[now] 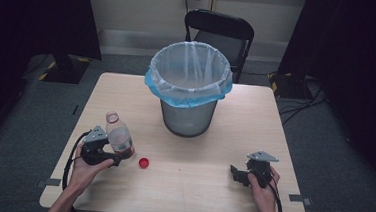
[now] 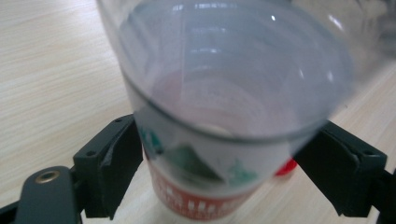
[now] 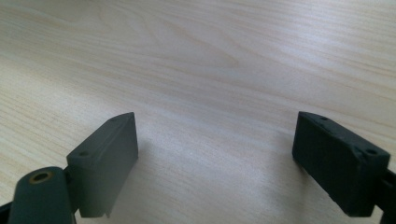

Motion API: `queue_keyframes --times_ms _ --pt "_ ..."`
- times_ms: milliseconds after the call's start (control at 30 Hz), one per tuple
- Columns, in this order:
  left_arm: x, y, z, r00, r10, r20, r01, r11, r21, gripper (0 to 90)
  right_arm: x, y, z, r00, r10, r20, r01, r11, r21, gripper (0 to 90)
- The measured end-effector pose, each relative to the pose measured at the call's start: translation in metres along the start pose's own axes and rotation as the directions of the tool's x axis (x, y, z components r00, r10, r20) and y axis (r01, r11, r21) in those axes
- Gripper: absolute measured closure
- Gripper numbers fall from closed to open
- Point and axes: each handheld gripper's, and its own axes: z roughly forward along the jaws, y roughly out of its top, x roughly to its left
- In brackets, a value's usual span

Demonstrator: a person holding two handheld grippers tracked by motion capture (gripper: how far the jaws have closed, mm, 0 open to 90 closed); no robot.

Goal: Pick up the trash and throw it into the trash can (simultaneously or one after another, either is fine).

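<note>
A clear plastic bottle point(image 1: 119, 137) with a red and white label stands uncapped at the table's front left, holding a little liquid. My left gripper point(image 1: 106, 153) is shut on its lower body; in the left gripper view the bottle point(image 2: 219, 116) sits between both black jaws, which press its sides. A red cap point(image 1: 144, 162) lies on the table just right of the bottle, and a bit of the cap point(image 2: 286, 169) peeks out behind the bottle. My right gripper point(image 1: 237, 173) rests at the front right, open, with bare wood between its fingers point(image 3: 105, 158).
A mesh waste bin point(image 1: 189, 88) lined with a blue-rimmed clear bag stands at the table's middle back. A black folding chair point(image 1: 220, 33) sits behind the table. The wooden table point(image 1: 195, 186) has bare room between the two grippers.
</note>
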Motion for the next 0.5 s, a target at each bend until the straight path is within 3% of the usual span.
queue_keyframes --times_ms 100,233,433,500 --pt "-0.002 0.001 0.001 0.9997 0.014 -0.022 -0.014 0.9994 -0.032 16.4 0.000 0.000 0.000 1.0000 0.000 0.000 0.000 1.000 0.000 13.6" --pt "0.000 0.000 0.007 0.9998 -0.010 -0.019 0.010 0.9998 -0.016 16.3 0.000 0.000 0.000 1.0000 0.000 0.000 0.000 1.000 0.000 13.6" --pt "0.002 -0.002 0.014 0.9986 -0.002 -0.053 0.002 0.9999 -0.011 18.5 0.000 0.000 0.000 1.0000 0.001 0.000 -0.001 1.000 0.000 13.6" --pt "0.001 -0.001 0.013 0.9989 -0.004 -0.046 0.003 1.0000 -0.009 21.4 0.000 0.000 0.000 1.0000 0.001 0.000 -0.001 1.000 0.000 13.6"
